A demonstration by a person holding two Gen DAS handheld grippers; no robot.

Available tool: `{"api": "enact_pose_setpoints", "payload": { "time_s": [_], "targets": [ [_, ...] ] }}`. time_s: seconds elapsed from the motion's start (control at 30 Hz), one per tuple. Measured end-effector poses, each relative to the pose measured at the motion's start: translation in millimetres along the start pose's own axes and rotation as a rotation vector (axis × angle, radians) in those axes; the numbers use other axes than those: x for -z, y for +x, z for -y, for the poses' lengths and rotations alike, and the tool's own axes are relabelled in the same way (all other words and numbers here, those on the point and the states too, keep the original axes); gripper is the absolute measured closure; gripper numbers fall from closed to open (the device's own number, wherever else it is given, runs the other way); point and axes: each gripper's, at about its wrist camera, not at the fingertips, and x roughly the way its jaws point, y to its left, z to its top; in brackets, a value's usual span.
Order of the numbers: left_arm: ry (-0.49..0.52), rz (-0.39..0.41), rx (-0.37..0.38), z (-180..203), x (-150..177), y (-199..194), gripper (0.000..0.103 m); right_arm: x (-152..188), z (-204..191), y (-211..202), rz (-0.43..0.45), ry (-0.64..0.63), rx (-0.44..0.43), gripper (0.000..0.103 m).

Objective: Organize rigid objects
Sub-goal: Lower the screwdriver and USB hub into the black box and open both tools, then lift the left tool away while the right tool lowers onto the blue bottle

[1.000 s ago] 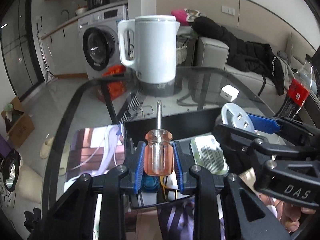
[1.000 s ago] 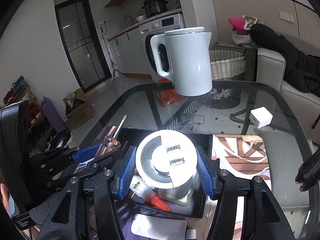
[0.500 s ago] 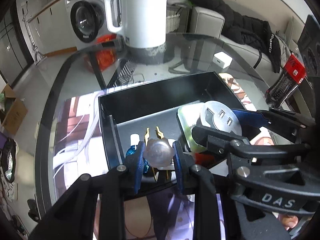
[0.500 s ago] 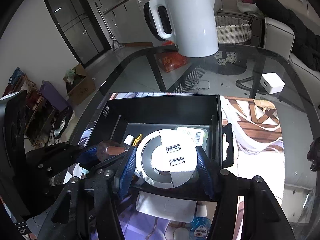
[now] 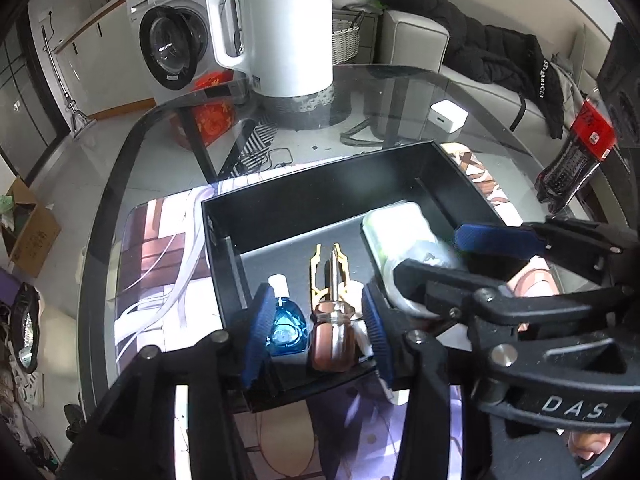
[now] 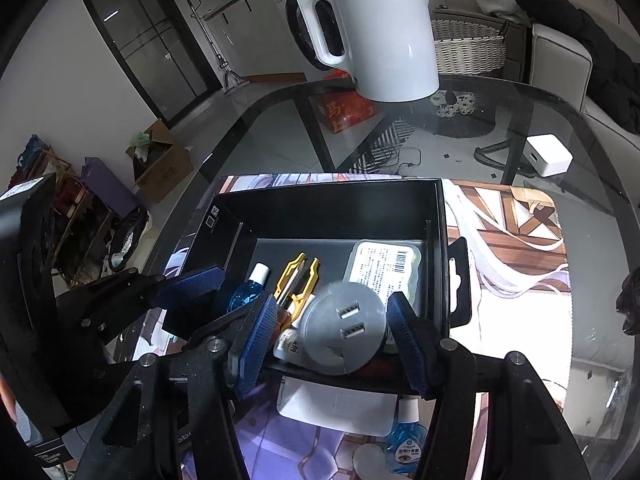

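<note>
A black open box (image 5: 320,196) (image 6: 332,208) sits on a printed mat on the glass table. My left gripper (image 5: 316,328) is open over its near edge; the orange-handled screwdriver (image 5: 332,336) lies between the pads in the box, beside a blue bottle (image 5: 286,326) and yellow clippers (image 5: 320,272). My right gripper (image 6: 332,332) is open around the round grey USB socket (image 6: 340,328), which rests in the box near a pale lidded case (image 6: 384,268).
A white kettle (image 5: 284,28) stands at the table's far side. A white charger cube (image 5: 448,116) and a dark soda bottle (image 5: 572,160) are to the right. Another blue bottle (image 6: 404,440) and a white card (image 6: 340,404) lie on the mat before the box.
Both grippers lowered into the box and opened. The screwdriver and the USB socket were let go and now lie in the box.
</note>
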Motion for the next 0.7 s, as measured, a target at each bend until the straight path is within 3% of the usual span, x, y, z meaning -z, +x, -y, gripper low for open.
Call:
{"api": "enact_pose_setpoints", "payload": {
  "time_s": [0.13, 0.43, 0.7],
  "targets": [
    [0.028, 0.029, -0.027, 4, 0, -6, 0.053, 2, 0, -1, -0.005, 0.014, -0.014, 0.044],
    [0.034, 0.052, -0.004, 7, 2, -19, 0.052, 8, -1, -22, 0.026, 0.011, -0.03, 0.044],
    [0.051, 0.151, 0.009, 13, 13, -52, 0.052, 23, -7, -64, 0.125, -0.059, 0.003, 0.044]
  ]
}}
